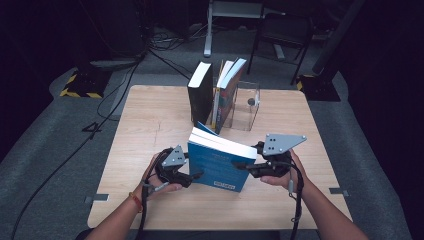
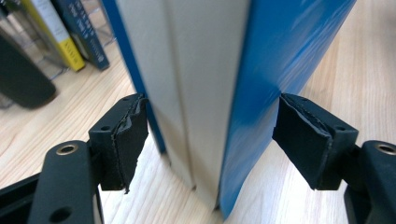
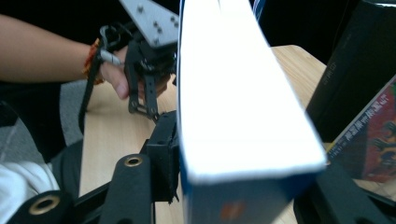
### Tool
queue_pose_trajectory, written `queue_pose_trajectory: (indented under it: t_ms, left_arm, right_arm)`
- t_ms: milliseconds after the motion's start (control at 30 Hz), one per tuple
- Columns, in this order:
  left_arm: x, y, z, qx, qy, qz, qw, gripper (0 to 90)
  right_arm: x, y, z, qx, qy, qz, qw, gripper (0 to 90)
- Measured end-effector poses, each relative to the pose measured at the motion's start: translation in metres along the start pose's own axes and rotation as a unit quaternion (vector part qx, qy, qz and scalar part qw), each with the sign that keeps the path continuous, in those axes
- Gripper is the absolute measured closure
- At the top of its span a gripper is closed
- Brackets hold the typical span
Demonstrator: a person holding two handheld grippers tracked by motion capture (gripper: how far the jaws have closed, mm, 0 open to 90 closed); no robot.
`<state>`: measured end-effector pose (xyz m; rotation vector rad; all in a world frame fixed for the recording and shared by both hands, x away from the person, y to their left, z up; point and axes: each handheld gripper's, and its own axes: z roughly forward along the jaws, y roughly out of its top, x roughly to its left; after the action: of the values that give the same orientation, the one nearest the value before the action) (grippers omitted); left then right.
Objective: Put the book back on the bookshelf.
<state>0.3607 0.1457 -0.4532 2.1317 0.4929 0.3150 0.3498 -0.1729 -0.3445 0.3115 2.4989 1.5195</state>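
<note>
A thick blue book (image 1: 217,162) stands tilted at the front middle of the wooden table (image 1: 150,120), white page edge up. My left gripper (image 1: 197,175) holds its left end and my right gripper (image 1: 242,166) its right end. In the left gripper view the book (image 2: 261,70) fills the span of my left gripper (image 2: 210,135); both black pads (image 2: 130,135) lie against its covers and a lower corner rests on the wood. In the right gripper view my right gripper (image 3: 245,177) is shut on the book (image 3: 233,93), with the other gripper (image 3: 147,100) beyond.
At the back middle a clear stand (image 1: 247,107) holds a black book (image 1: 200,92) and several leaning books (image 1: 227,92). In the right gripper view the black book (image 3: 355,70) and a colourful cover (image 3: 373,140) are close by. Cables and a chair (image 1: 280,35) lie past the table.
</note>
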Motion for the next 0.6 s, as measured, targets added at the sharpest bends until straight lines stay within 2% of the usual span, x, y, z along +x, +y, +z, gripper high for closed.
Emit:
queue_pose_trajectory:
  t_ms: [133,300,367,433,500,600]
  left_arm:
    - [0.002,-0.015,-0.008,0.032,0.012,-0.004,0.9994,27.8]
    - [0.007,-0.04,-0.019,0.072,0.026,-0.022,0.9968,26.8]
    - [0.008,-0.049,-0.024,0.089,0.039,-0.025,0.995,25.2]
    - [0.012,-0.06,-0.031,0.103,0.047,-0.04,0.9927,24.3]
    - [0.016,-0.069,-0.036,0.108,0.05,-0.055,0.9914,23.1]
    - [0.021,-0.08,-0.039,0.122,0.057,-0.075,0.9881,21.2]
  right_arm:
    - [0.002,0.006,0.008,0.01,0.008,0.001,0.9999,54.9]
    - [0.004,0.009,0.01,0.018,0.015,0.011,0.9997,56.7]
    - [0.003,0.01,0.01,0.021,0.012,0.018,0.9995,57.9]
    - [0.004,0.011,0.01,0.024,0.004,0.018,0.9995,59.4]
    - [0.003,0.011,0.01,0.024,0.0,0.02,0.9995,60.1]
    - [0.004,0.011,0.009,0.024,-0.007,0.016,0.9996,60.7]
